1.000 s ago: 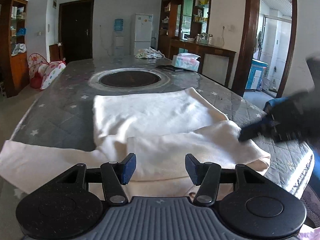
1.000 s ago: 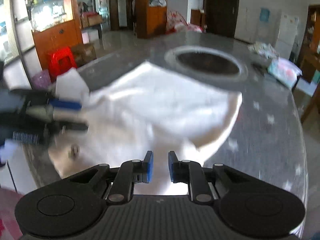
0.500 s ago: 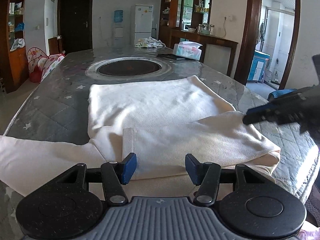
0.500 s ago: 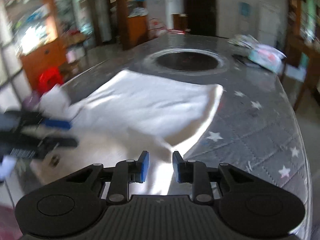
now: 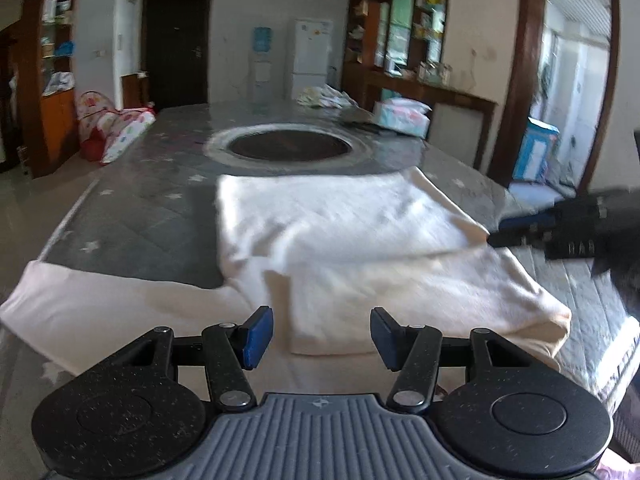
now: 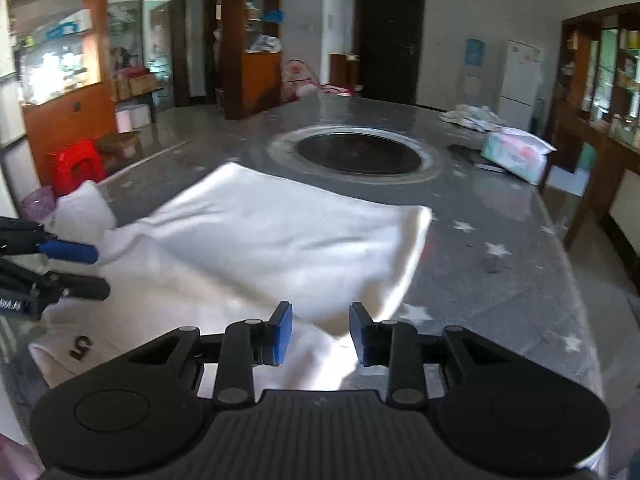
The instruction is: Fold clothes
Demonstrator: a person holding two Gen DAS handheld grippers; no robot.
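At counter's near edge, cream garment (image 5: pixel 340 240) half-folded, one sleeve (image 5: pixel 104 300) hanging over left edge | left gripper (image 5: pixel 320 336) jaws wide, empty | right gripper (image 6: pixel 320 334) jaws parted, empty | risk: single-layer pinch, fold slipping off edge.

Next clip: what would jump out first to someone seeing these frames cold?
The cream garment, partly folded, spreads across the near end of the grey star-print table, one sleeve trailing left. Both tools hover open over its near edge: the left tool and the right tool. Behind the garment, a dark round inset sits in the tabletop.
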